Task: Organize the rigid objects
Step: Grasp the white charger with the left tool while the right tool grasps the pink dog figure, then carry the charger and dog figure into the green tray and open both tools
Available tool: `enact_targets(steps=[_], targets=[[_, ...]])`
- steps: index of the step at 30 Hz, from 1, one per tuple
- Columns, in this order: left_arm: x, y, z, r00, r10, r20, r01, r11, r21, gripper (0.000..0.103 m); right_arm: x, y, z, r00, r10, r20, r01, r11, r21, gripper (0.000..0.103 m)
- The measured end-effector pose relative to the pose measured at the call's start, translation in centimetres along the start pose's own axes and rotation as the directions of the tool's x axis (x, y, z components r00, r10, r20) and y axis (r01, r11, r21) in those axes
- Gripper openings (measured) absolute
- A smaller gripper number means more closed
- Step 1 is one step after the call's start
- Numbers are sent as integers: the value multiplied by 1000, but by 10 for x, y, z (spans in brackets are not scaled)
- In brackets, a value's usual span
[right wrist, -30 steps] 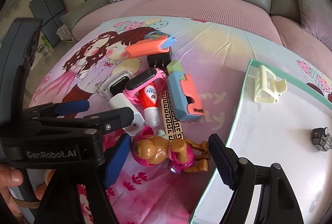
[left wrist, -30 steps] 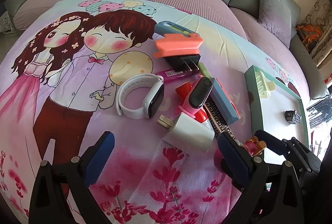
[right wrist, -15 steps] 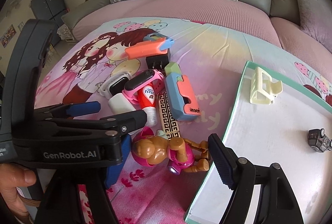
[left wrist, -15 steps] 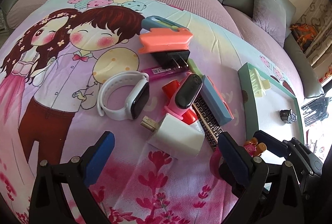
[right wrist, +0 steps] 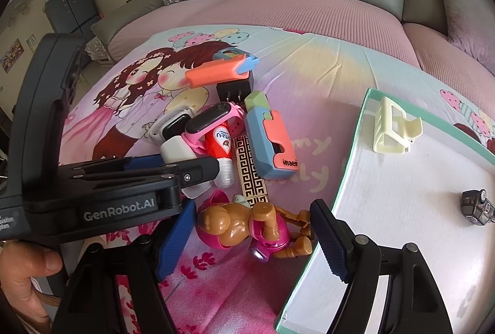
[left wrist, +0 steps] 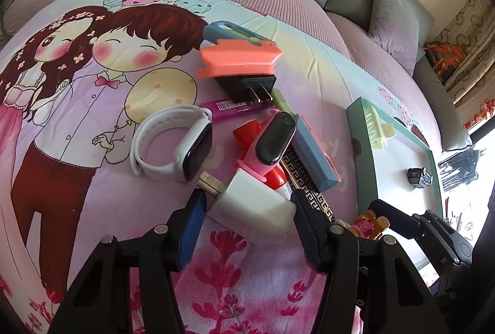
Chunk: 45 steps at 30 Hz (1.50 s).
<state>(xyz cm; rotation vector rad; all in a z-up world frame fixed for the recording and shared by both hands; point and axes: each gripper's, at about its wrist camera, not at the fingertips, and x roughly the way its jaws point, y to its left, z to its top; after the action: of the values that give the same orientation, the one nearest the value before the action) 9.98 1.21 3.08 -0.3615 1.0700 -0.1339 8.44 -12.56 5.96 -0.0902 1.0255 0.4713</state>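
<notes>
Left gripper (left wrist: 246, 224) jaws released, straddling the white plastic wall charger (left wrist: 252, 207) at the pile's near edge, right gripper (right wrist: 252, 236) released around the brown-and-pink toy pup figure (right wrist: 247, 228); closing could nudge the pink smartband (left wrist: 272, 142) leaning on the charger.

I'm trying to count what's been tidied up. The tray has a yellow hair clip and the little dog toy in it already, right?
Not quite. The tray holds the yellow hair clip and a small dark toy car, not the dog toy. The dog toy lies on the blanket beside the tray, between the open fingers of the right gripper. The right wrist view shows this.
</notes>
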Motion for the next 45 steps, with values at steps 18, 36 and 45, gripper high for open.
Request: enact_targets(steps=[18,36,45], targets=[[-53,7,3,990,-9,141,13,1000,-21,58,-14,-6,3,998,11,59,-13,999,40,78],[-72,-3,7,980,-19,199,19,1000,3,58,-40,-5,9,988,30,150,-36,999,38,78],[-71,-25,8,980,-27,196,18,999,46,58,-56,-26,7,983,-9,186,-7,996,84,78]])
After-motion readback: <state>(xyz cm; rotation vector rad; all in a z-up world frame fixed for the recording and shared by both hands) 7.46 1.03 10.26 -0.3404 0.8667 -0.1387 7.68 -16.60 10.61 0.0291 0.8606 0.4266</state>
